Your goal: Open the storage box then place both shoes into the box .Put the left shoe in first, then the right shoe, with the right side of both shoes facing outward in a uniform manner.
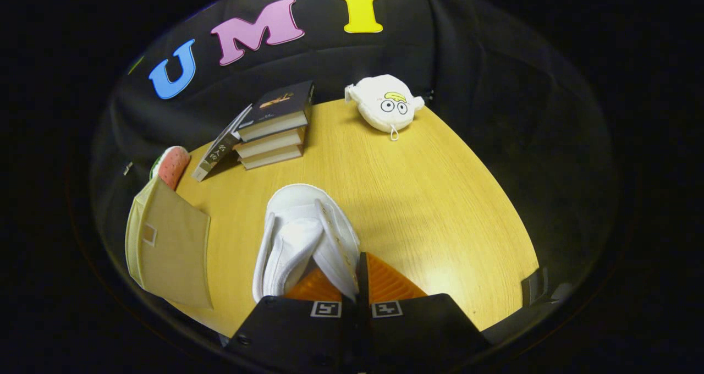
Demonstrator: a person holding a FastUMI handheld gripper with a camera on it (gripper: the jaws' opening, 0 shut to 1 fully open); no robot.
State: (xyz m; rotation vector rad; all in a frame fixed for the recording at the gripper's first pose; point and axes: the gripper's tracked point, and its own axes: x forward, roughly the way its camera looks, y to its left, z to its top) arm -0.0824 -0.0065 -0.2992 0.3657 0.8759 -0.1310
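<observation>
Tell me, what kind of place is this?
Likely a staged recording booth: a wooden table against black cloth, with stacked books, a plush toy, and the gripper pinching a white shoe.

No text can be read: the leaning book (220,149) carries spine characters too small to make out, and the top book (281,105) only a gold mark.

Matt white cloth shoe (301,236); smooth wood-grain table (418,198); ribbed fingers (385,283).

A white shoe (300,236) hangs pinched by its collar; the beige storage box (168,247) sits beside it.
</observation>
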